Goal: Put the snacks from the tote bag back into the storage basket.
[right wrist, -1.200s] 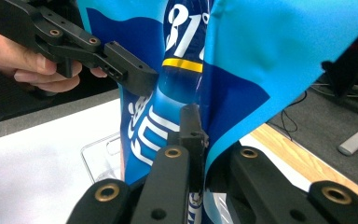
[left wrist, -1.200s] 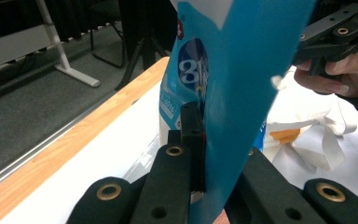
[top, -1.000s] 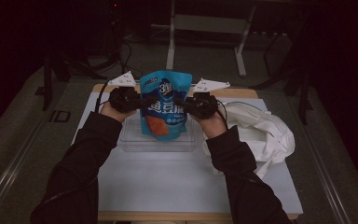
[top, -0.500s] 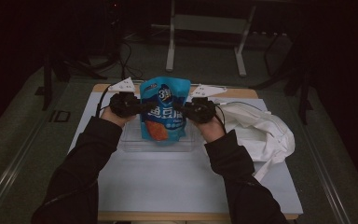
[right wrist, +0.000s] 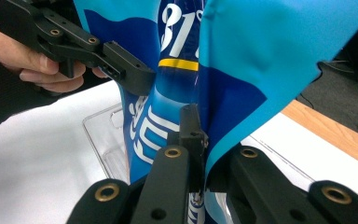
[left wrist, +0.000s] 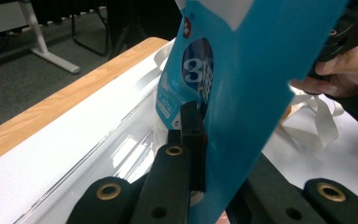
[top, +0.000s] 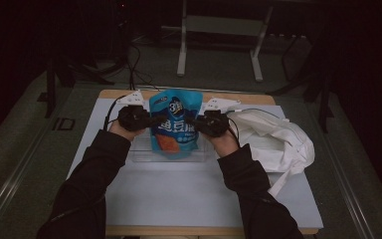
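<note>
A blue snack bag point(top: 174, 124) stands upright between my two grippers, its lower end inside the outline of a clear plastic tray point(top: 142, 152). My left gripper point(top: 151, 119) is shut on the bag's left edge and my right gripper point(top: 191, 121) on its right edge. In the left gripper view the black jaws point(left wrist: 200, 116) pinch the blue film point(left wrist: 242, 70), with the other gripper point(left wrist: 349, 28) at the top right. In the right gripper view the jaws point(right wrist: 198, 121) clamp a fold of the bag point(right wrist: 261, 56), and the left gripper point(right wrist: 121, 65) grips the far edge.
A crumpled white cloth bag point(top: 273, 137) lies on the right of the white table mat point(top: 179, 194). The wooden table edge point(top: 258, 98) runs along the back. Cables trail off behind the grippers, and a desk frame point(top: 219, 25) stands beyond the table.
Both hands have sunk a little with the bag, bringing it lower over the clear tray. Both grips are unchanged.
</note>
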The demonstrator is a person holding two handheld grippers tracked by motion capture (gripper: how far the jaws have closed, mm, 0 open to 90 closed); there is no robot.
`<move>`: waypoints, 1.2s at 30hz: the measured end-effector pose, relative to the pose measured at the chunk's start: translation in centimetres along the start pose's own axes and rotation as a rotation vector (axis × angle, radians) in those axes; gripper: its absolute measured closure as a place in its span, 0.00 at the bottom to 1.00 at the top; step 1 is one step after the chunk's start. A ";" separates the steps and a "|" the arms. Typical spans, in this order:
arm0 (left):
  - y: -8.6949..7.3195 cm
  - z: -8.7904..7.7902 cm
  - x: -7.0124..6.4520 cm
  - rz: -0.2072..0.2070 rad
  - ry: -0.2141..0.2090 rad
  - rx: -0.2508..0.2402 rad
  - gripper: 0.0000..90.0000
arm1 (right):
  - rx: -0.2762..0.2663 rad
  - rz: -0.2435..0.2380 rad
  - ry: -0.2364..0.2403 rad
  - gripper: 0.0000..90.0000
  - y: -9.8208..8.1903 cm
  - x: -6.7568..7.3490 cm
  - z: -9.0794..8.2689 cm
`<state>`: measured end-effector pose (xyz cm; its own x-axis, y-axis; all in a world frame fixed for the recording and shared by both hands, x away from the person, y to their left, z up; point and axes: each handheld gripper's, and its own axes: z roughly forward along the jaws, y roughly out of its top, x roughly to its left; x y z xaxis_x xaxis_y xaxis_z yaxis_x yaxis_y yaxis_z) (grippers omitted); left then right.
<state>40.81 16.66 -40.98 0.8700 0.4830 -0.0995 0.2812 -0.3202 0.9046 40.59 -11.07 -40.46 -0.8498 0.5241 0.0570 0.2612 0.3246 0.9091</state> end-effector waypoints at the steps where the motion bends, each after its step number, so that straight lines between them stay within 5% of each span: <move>1: -0.1 0.1 0.0 0.007 0.001 0.003 1.00 | 0.002 0.000 0.000 0.98 -0.1 0.0 0.1; 18: -1.4 0.1 -0.8 0.029 -0.006 -0.042 0.97 | -0.027 0.000 0.015 0.94 -1.8 0.1 -0.3; 26: -1.3 0.1 -1.8 0.047 0.010 -0.049 0.87 | -0.048 0.007 0.006 0.81 -2.0 -0.4 -0.9; 33: -1.1 -0.7 -2.4 0.044 0.044 -0.056 0.72 | -0.033 -0.001 0.004 0.65 -1.7 -0.4 -1.4; 36: -1.1 -0.7 -2.8 0.056 0.089 -0.019 0.54 | -0.013 -0.002 -0.017 0.52 -1.7 -0.4 -1.6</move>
<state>37.74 16.24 -41.43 0.8447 0.5351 -0.0120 0.2244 -0.3339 0.9155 39.80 -13.12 -41.40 -0.8425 0.5365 0.0481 0.2530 0.3153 0.9146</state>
